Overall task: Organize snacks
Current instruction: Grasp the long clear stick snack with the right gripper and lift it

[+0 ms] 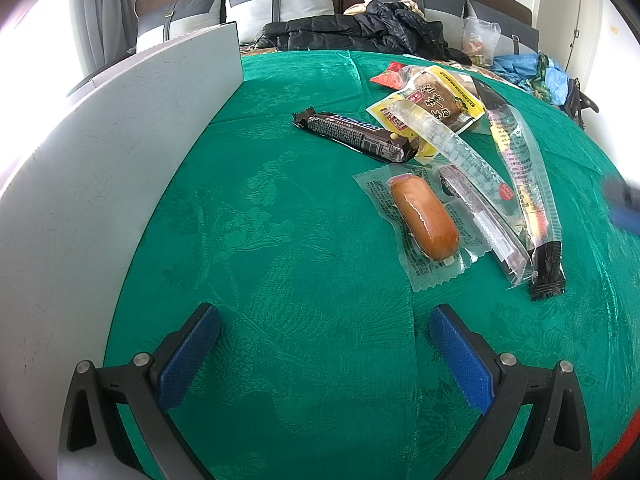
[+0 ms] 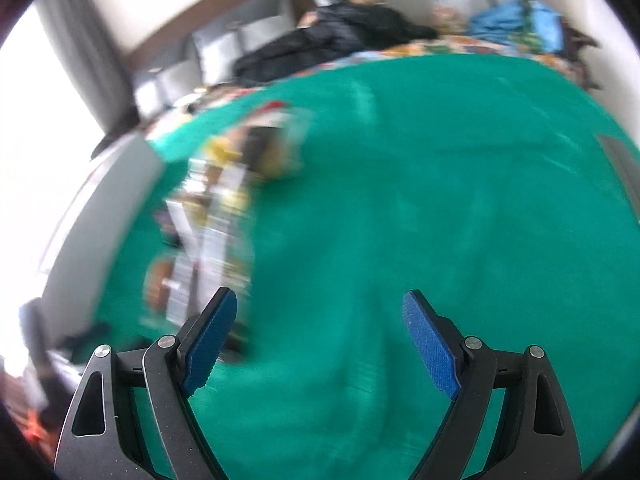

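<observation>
- Step in hand, as I judge it: the start of sorting. The snacks lie loose in a heap on the green cloth [image 1: 280,220], none picked up.
- The left gripper [image 1: 325,356] hangs over bare cloth, tongs spread and empty; the right gripper [image 2: 320,344] is likewise spread and empty (its view is smeared).
- The sausage pack [image 1: 424,220] lies nearest the left tongs; the chocolate bar [image 1: 356,136] lies apart toward the far edge.
- The next move calls for lifting one outlying pack, probably toward the white box [image 1: 100,168] at the cloth's left edge.
- In the way: the long clear packs [image 1: 516,160] overlap the yellow packet [image 1: 432,108].
</observation>
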{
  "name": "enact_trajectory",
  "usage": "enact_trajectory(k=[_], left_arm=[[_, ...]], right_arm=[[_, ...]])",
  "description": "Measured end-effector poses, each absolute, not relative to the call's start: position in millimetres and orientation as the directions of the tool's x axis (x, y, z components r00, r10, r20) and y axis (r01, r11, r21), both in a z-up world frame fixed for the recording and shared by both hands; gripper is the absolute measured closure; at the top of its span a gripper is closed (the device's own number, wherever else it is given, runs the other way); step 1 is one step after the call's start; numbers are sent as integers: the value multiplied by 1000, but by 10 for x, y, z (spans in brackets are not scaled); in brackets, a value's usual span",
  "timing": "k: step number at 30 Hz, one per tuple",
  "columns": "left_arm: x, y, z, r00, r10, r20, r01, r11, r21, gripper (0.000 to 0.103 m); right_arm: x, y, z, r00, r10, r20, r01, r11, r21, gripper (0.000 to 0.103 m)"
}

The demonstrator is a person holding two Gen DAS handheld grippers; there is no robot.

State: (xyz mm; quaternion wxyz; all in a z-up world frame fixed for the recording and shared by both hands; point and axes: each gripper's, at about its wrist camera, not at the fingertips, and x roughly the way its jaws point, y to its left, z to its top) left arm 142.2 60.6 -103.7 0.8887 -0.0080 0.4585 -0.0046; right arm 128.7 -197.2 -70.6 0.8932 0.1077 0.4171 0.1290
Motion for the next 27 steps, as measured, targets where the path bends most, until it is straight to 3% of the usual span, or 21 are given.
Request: enact_trajectory(k=[12,13,14,15,16,22,27], left_arm=[[1423,605,-1041,579,-16,-815,1,1000,-19,0],[1422,609,-1041,579,-16,-815,1,1000,-19,0],[1423,607,-1042,579,-16,-815,1,1000,-19,0],[1424,605,-1042,579,-16,-815,1,1000,-19,0],[1424,606,-1042,579,-16,-815,1,1000,-19,0],[1423,609,-1045,579,-16,-815,0,1000,-19,0],[1424,609,-1047,579,-15,-815,0,1000,-19,0]], right_arm=[[1878,-1244,-894,479,384,-789,-213,923,320,19],[1887,-1272,-917,473,400,-785,-211,917,340,23],[1898,-1306,-927,468,418,-778,-208,908,363,53],[1895,-1327,-942,455,437,-776,-210,899,384,75],[1905,-1335,-947,443,436,-783,-205,900,385,84],[1674,-1695,-726,462,499,-733,-252,866,431,88],[1578,-2169,-639,440,462,-770,-179,885,429,87]])
